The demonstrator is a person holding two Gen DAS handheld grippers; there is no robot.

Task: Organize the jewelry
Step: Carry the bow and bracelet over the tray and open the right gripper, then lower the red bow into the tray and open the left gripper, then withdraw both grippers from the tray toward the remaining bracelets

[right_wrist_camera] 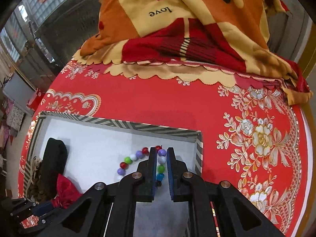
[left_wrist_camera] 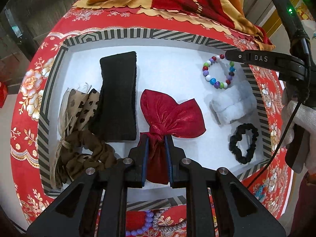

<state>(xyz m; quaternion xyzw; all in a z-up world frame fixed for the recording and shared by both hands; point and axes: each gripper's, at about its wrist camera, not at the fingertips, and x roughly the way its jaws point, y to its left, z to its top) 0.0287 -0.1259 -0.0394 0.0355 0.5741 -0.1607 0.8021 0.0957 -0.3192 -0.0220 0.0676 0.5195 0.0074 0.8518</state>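
Note:
A striped-rim box with a white floor lies on the red bedspread. My left gripper is shut on the knot of a red satin bow that rests on the box floor. My right gripper hangs over the box's far right corner, and it also shows in the left wrist view. Its jaws stand a little apart, with one side of the multicoloured bead bracelet between them; the bracelet lies on the floor. Whether the pads touch the beads I cannot tell.
In the box: a black headband, a spotted brown scrunchie with ribbon, white fluffy cuffs, a black scrunchie. A purple bead string lies outside the near rim. A folded blanket lies behind.

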